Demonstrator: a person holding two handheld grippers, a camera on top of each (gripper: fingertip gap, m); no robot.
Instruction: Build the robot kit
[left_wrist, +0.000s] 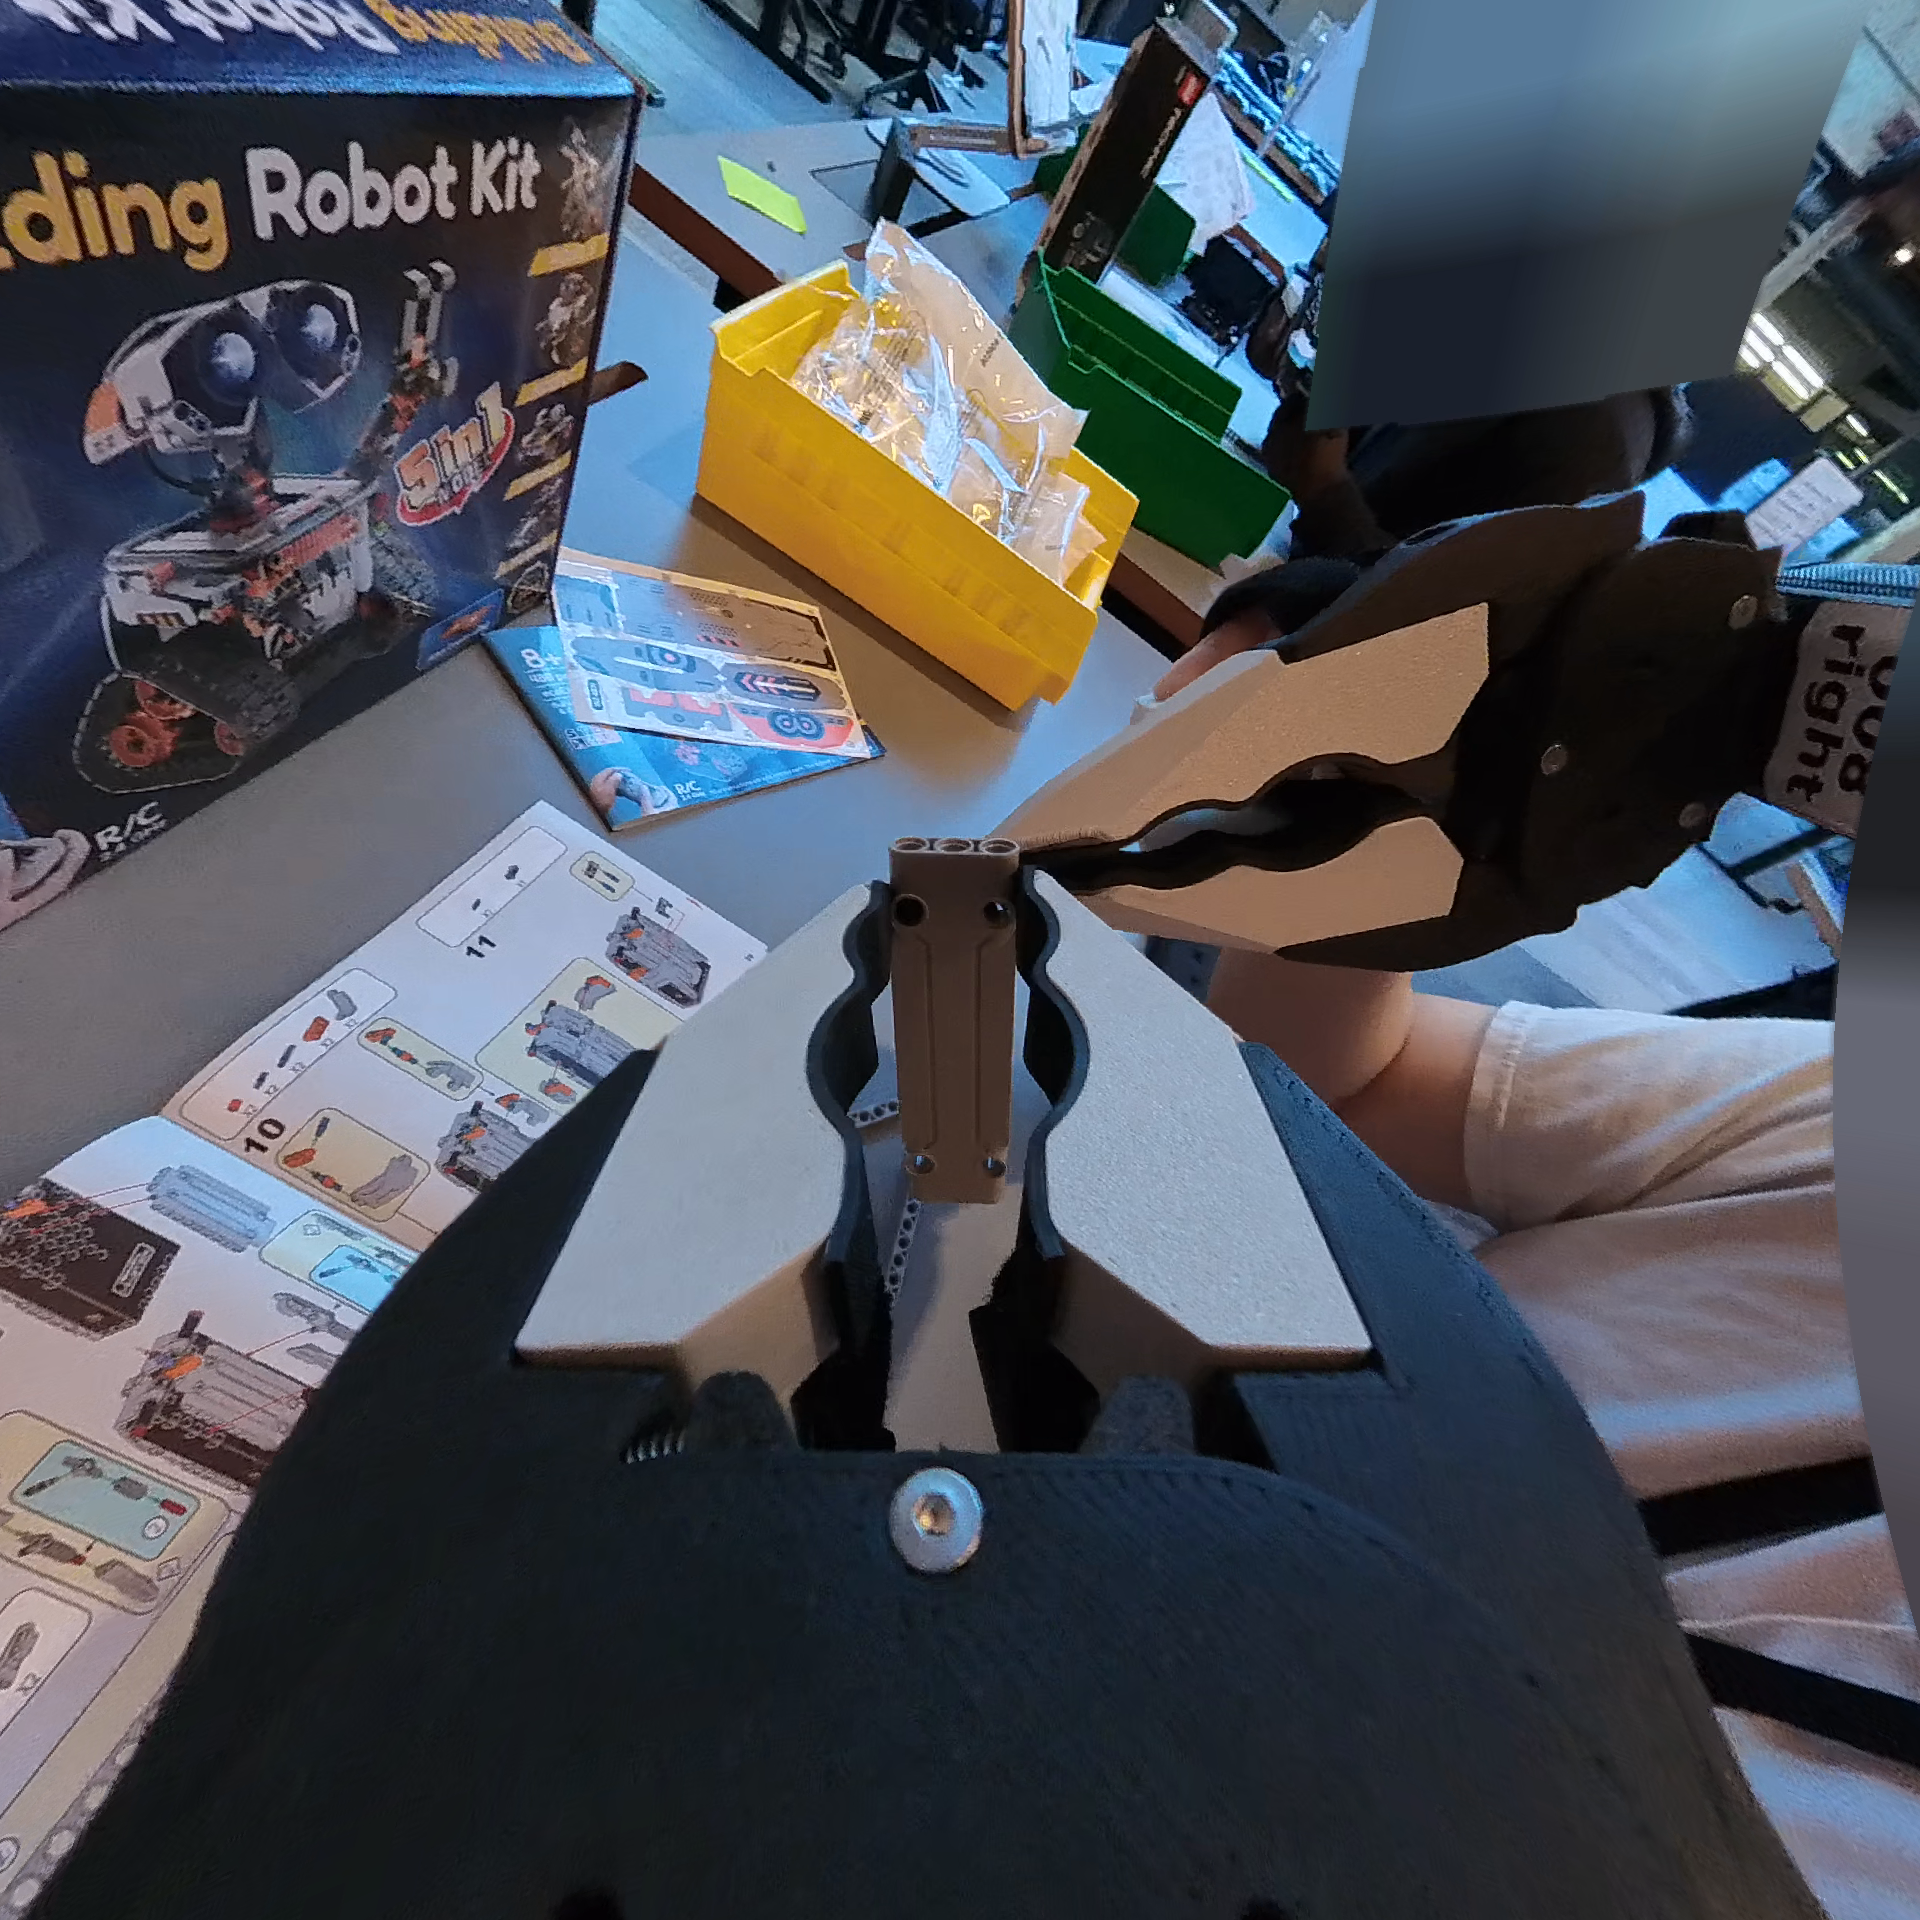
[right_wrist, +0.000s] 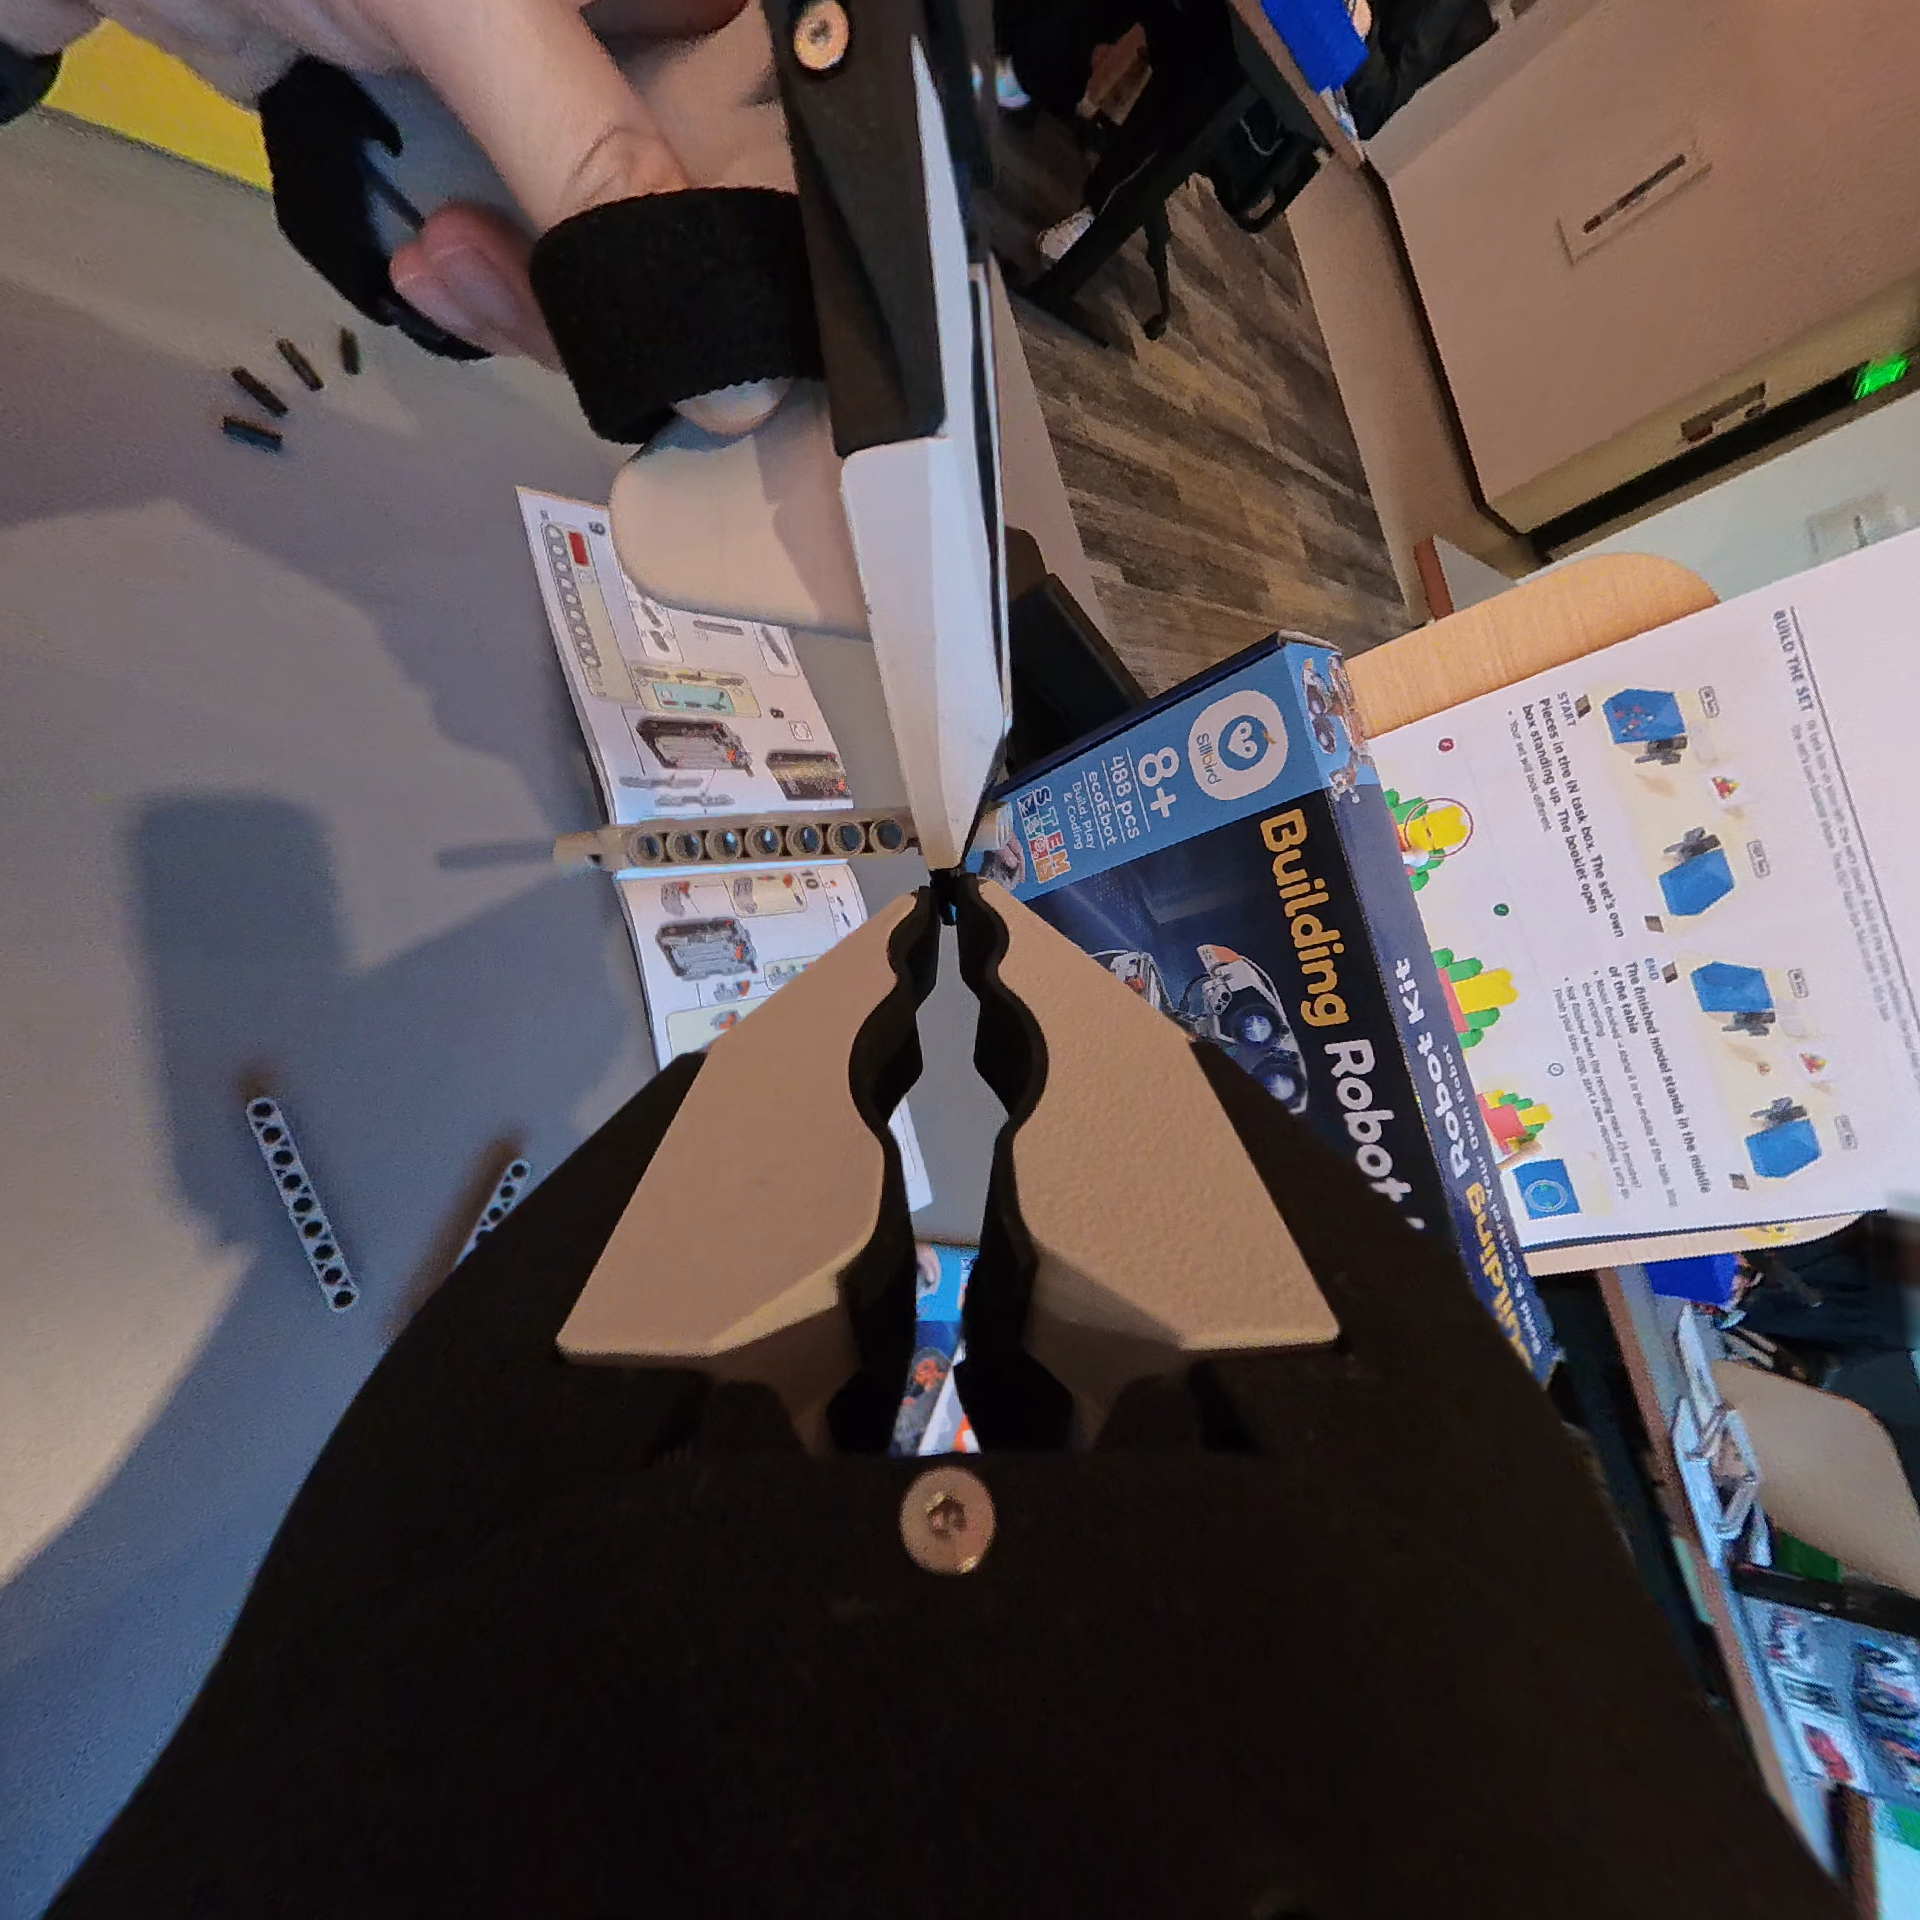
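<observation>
My left gripper (left_wrist: 951, 894) is shut on a grey beam with holes (left_wrist: 951, 1023) and holds it upright above the table. My right gripper (left_wrist: 1023, 847) comes in from the right, and its tips touch the beam's top end. In the right wrist view the beam (right_wrist: 727, 840) lies crosswise, held by the left gripper's fingers (right_wrist: 925, 623). The right gripper (right_wrist: 945, 896) is closed at that beam's end on a small dark piece (right_wrist: 948, 912) that barely shows.
A blue robot kit box (left_wrist: 260, 416) stands at the back left. An open instruction booklet (left_wrist: 364, 1091) and a sticker sheet (left_wrist: 707, 665) lie nearby. A yellow bin (left_wrist: 883, 540) holds plastic bags, with a green bin (left_wrist: 1143, 416) behind it. Loose grey beams (right_wrist: 301, 1205) and black pins (right_wrist: 270, 384) lie on the table. Less than 4 cm separates the two grippers' tips.
</observation>
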